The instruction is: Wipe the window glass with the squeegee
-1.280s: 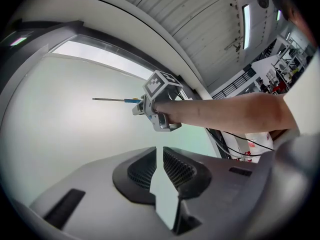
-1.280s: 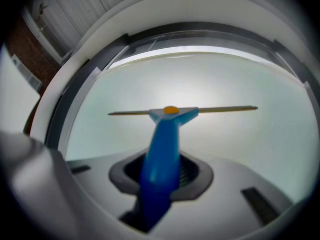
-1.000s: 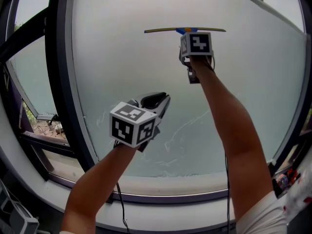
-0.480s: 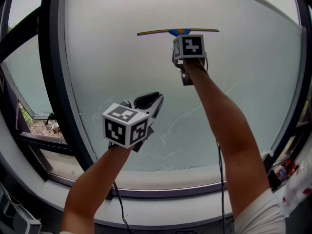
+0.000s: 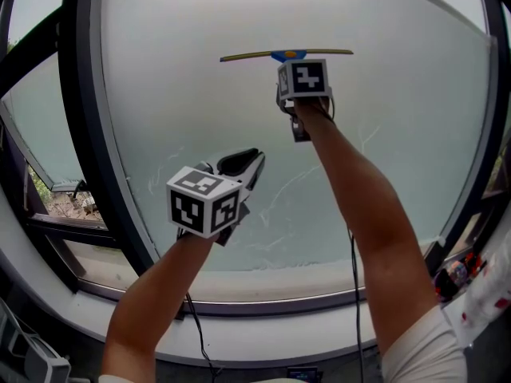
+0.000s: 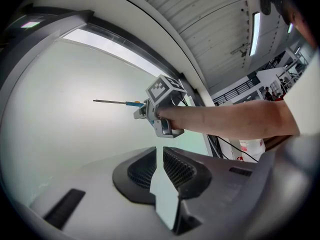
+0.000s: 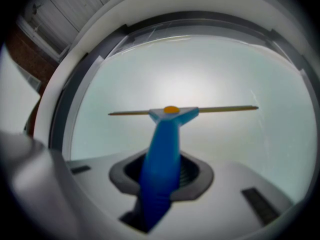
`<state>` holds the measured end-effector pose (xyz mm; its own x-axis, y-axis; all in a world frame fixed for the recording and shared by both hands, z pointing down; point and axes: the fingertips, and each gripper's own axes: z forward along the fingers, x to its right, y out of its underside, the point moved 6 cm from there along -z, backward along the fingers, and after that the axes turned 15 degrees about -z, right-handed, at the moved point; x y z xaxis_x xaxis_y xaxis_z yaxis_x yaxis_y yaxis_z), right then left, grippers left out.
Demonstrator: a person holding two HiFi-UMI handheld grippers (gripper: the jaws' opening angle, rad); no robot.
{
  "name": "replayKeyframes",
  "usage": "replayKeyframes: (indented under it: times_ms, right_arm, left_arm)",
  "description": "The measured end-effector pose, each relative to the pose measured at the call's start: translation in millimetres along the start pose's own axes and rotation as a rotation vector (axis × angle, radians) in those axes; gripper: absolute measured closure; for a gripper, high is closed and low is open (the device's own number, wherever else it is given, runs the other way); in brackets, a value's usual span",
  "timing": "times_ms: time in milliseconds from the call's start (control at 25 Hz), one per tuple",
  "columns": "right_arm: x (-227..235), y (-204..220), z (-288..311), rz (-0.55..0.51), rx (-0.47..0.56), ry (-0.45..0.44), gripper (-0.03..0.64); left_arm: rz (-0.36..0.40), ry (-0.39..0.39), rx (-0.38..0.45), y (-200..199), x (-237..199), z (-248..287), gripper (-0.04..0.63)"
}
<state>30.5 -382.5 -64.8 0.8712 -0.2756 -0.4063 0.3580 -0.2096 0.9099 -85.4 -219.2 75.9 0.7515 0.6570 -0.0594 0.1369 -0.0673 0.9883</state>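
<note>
Window glass (image 5: pixel 184 78) fills the frame, streaks (image 5: pixel 279 206) at lower centre. Left gripper (image 5: pixel 252 159), centre-left: jaws pressed together, empty. Right gripper (image 5: pixel 291 64), upper centre, pinches the squeegee (image 5: pixel 255 55) handle, blade level. Risk: tilt lifts 1 blade end and leaves more streaks, or the handle slips.

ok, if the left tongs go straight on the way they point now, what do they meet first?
Most likely the window glass: the left tongs, shut and empty, aim at bare pane. The squeegee in the right tongs sits above that line. Gap to the glass is unclear.
</note>
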Motion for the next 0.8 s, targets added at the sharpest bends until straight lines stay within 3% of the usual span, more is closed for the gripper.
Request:
replayKeyframes:
  times_ms: [800]
  right_arm:
    - [-23,60,-5,0.063,-0.110,-0.029,0.506]
  left_arm:
    - [-0.085,-0.027,-0.052,42,-12,0,0.529]
